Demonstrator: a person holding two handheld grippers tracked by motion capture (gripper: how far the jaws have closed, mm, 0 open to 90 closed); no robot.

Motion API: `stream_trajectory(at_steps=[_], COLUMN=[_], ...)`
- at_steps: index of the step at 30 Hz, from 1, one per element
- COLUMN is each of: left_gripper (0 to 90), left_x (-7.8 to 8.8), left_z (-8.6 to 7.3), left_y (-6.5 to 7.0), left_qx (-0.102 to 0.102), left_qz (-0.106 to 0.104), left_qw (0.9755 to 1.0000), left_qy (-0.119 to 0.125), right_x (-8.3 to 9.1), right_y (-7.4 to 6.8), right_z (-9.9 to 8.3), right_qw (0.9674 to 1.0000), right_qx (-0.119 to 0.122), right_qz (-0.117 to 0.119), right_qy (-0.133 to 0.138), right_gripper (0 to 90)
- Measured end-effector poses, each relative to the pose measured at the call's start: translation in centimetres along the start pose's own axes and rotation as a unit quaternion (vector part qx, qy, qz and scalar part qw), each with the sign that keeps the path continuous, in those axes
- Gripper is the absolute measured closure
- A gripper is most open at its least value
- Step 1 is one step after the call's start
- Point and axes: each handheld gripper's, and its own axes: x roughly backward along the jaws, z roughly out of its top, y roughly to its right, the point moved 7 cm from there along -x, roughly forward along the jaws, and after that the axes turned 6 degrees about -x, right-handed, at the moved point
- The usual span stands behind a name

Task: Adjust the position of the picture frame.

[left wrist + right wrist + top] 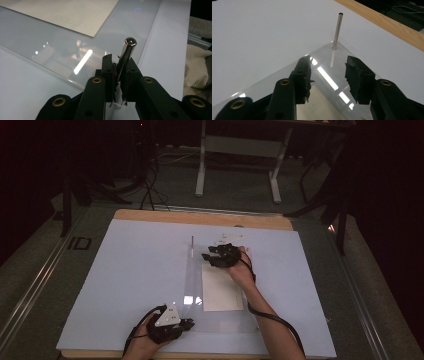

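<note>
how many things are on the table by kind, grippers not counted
metal posts: 2, one upright at the far corner, one clamped in the left gripper
clear acrylic sheet: 1
paper sheet: 1
white table cover: 1
total: 5
</note>
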Motion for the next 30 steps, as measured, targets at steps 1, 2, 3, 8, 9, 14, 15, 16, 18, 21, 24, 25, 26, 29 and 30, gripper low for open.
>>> stream_trajectory(at_steps=[1, 2, 3, 8, 9, 14, 15, 16, 18, 21, 24, 25, 26, 29, 30], left_gripper=[82.9, 83.0, 82.8, 81.8, 81.8, 82.4, 82.5, 82.8, 83.0, 83.1, 83.1, 83.1, 83.0, 83.0, 83.0], left_x=[0.0, 0.0, 0.0, -0.1, -0.1, -0.1, -0.1, -0.1, -0.2, -0.2, -0.2, -0.2, -0.1, -0.1, -0.2], left_z=[0.0, 0.0, 0.0, 0.0, 0.0, 0.0, 0.0, 0.0, 0.0, 0.0, 0.0, 0.0, 0.0, 0.0, 0.0], left_y=[0.0, 0.0, 0.0, 0.1, 0.0, 0.1, 0.1, 0.1, 0.1, 0.1, 0.1, 0.1, 0.1, 0.1, 0.1], left_qx=[-0.001, 0.0, 0.003, 0.005, 0.007, 0.003, 0.002, 0.002, 0.001, 0.002, 0.003, 0.003, 0.004, 0.004, 0.003], left_qz=[0.003, 0.003, 0.002, 0.006, 0.005, 0.01, 0.011, 0.012, 0.014, 0.015, 0.015, 0.015, 0.014, 0.015, 0.015], left_qw=[1.0, 1.0, 1.0, 1.0, 1.0, 0.9999, 0.9999, 0.9999, 0.9999, 0.9999, 0.9999, 0.9999, 0.9999, 0.9999, 0.9999], left_qy=[-0.001, -0.001, 0.0, -0.001, -0.002, -0.004, -0.004, -0.004, -0.004, -0.004, -0.003, -0.003, -0.004, -0.003, -0.003], right_x=[-0.3, -0.5, -0.6, -1.6, -2.0, -4.0, -4.4, -4.8, -5.5, -6.6, -7.5, -7.8, -8.1, -8.8, -9.0], right_y=[0.1, 0.2, 0.3, 0.6, 0.6, 0.8, 0.8, 0.8, 0.9, 1.2, 1.6, 1.7, 1.8, 1.6, 1.5], right_z=[0.2, 0.3, 0.5, 1.2, 1.3, 1.8, 1.9, 1.9, 2.0, 2.2, 2.3, 2.3, 2.2, 2.1, 2.1], right_qw=[1.0, 1.0, 1.0, 1.0, 1.0, 0.9999, 0.9999, 0.9998, 0.9997, 0.9994, 0.9989, 0.9986, 0.9984, 0.9983, 0.9983], right_qx=[0.0, -0.001, -0.002, -0.007, -0.006, -0.005, -0.005, -0.004, -0.007, -0.012, -0.022, -0.023, -0.025, -0.019, -0.018], right_qz=[-0.001, -0.002, -0.001, -0.007, -0.007, -0.009, -0.008, -0.011, -0.015, -0.025, -0.036, -0.041, -0.044, -0.045, -0.045], right_qy=[0.0, 0.001, 0.001, 0.001, -0.001, -0.011, -0.014, -0.017, -0.02, -0.022, -0.022, -0.025, -0.026, -0.033, -0.034], right_gripper=[56.5, 57.9, 58.7, 61.9, 62.0, 62.1, 62.2, 62.6, 63.7, 66.1, 69.1, 70.5, 71.5, 74.5, 75.4])
